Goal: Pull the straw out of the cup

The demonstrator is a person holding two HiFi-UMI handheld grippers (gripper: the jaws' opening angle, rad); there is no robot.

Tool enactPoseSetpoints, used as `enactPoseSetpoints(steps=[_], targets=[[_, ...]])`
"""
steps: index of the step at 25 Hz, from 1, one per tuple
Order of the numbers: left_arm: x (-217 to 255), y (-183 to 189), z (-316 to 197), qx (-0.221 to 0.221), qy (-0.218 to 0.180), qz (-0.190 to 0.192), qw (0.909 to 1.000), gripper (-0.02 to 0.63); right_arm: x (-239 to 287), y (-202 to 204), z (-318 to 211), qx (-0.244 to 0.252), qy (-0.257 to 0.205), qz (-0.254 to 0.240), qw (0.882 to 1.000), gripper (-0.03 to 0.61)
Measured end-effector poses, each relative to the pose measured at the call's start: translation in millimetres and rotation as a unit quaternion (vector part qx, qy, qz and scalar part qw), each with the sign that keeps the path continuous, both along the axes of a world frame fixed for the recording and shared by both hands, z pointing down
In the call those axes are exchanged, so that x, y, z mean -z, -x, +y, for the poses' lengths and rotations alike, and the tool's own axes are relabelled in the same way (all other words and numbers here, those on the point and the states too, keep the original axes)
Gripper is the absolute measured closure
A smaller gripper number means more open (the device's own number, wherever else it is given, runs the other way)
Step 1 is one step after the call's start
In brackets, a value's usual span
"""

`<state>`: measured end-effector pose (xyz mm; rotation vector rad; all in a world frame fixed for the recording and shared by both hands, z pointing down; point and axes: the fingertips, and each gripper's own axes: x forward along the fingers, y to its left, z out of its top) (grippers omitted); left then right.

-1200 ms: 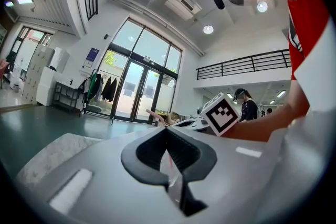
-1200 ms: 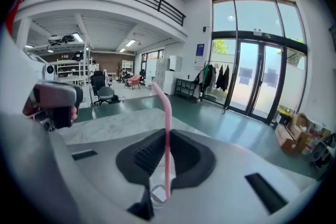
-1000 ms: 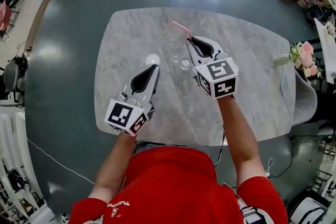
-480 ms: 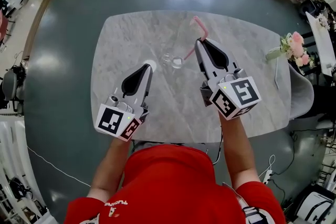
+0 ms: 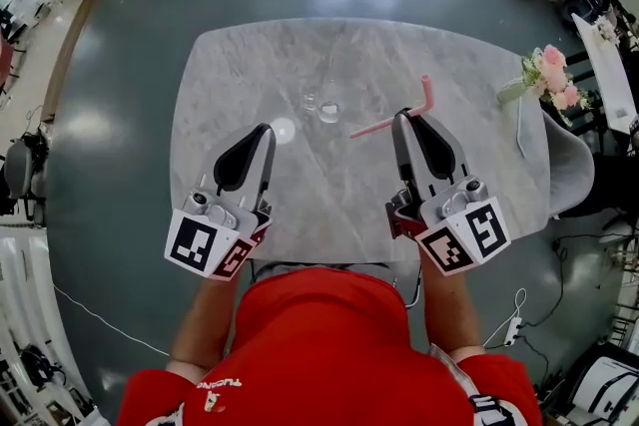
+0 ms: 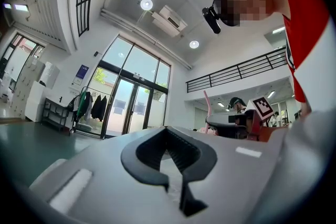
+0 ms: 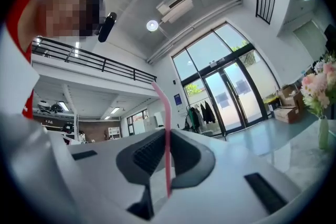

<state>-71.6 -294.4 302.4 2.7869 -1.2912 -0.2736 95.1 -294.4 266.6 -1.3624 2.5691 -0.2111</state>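
Plainly the straw (image 5: 375,128) is out, pinched in the right hand-held gripper (image 5: 402,117) at centre-right of the frame, well apart from the cup (image 5: 328,112) mid-desk (image 5: 240,65). A light, steady pinch should keep it from crushing. It is thin, pink and bent near one end, and the left hand-held gripper (image 5: 266,129), lower left, is closed on nothing.
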Motion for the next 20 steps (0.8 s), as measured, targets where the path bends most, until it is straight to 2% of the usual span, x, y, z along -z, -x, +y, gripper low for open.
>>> enactPoseSetpoints(steps=[10,20], targets=[[13,6,22,0.006,-0.011,0.009,0.9999,0.609,-3,-22,38,-0.016,0.005,-0.017,1.000,0.555],[14,5,28,0.008,-0.014,0.008,0.9998,0.609,-9,-24,47,-0.015,0.008,-0.012,1.000,0.555]])
